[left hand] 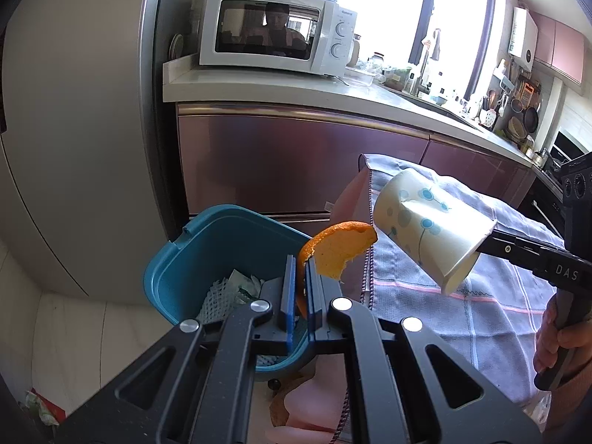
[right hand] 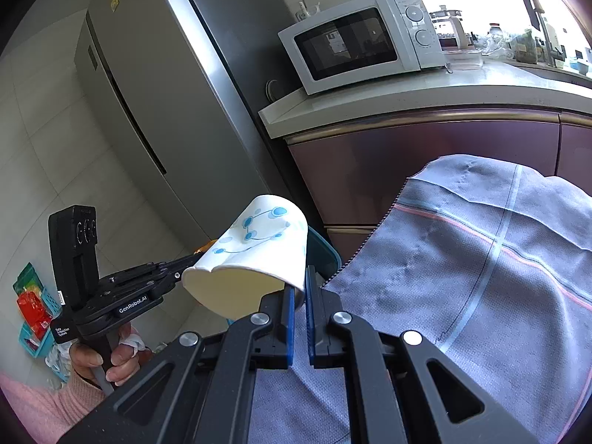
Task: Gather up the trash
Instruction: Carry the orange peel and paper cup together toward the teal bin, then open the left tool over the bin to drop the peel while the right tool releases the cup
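Both pieces of trash are already picked up and held in the air, so the step in hand looks like the carry to the bin, with the drop not yet made. Furthest left, the teal bin (left hand: 222, 255) stands on the floor in front of the purple cabinet, open at the top, with white foam netting (left hand: 220, 298) and crumpled paper lying in it. The left gripper (left hand: 300, 277) has its jaws pressed onto an orange peel (left hand: 338, 249), pinching its lower edge; the peel is a curved wedge, bright orange outside and paler inside, and stands up over the near right part of the bin. Its next move, as I judge it, calls only for spreading the jaws once the peel hangs clear over the opening. To the right, the right gripper (right hand: 299, 288) pinches the rim wall of a paper cup (left hand: 431, 229), one pad inside and one outside. The cup is white with blue dots and thin lines, dented along its side, tilted with its base pointing up towards the bin. It hangs over the edge of a grey checked cloth (left hand: 481, 296) just beside the bin, so it seems to need carrying further left before release.
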Tool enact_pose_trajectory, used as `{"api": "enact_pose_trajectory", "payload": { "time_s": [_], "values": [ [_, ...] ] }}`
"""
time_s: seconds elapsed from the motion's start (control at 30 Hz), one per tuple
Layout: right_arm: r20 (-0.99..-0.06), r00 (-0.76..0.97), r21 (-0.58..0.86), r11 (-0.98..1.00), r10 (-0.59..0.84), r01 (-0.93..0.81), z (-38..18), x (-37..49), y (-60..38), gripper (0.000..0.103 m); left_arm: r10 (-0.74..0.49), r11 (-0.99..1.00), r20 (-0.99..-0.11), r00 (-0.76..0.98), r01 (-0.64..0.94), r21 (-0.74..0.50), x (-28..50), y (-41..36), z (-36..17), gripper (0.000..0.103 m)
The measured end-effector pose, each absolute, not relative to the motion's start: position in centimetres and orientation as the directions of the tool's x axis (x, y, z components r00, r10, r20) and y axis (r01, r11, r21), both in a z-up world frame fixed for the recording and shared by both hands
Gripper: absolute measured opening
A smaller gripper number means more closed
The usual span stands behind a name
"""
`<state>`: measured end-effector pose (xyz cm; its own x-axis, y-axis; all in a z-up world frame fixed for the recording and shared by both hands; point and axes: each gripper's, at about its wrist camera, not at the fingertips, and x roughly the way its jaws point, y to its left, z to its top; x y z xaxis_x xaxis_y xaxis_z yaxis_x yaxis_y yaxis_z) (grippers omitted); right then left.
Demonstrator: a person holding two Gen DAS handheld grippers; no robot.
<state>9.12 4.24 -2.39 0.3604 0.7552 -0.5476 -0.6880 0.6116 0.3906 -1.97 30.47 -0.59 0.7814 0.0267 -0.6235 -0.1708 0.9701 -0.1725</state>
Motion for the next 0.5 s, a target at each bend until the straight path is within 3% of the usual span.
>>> {"api": "enact_pose_trajectory", "payload": {
  "time_s": [0.5],
  "values": [
    [-0.580,0.325,0.379,0.601,0.747,-0.704,-3.2,10.2,6.7,0.004,0.054,0.961,-0.641,0.766,-0.214,-0.175,-1.2,32.1,-1.4,0.005]
  ]
}}
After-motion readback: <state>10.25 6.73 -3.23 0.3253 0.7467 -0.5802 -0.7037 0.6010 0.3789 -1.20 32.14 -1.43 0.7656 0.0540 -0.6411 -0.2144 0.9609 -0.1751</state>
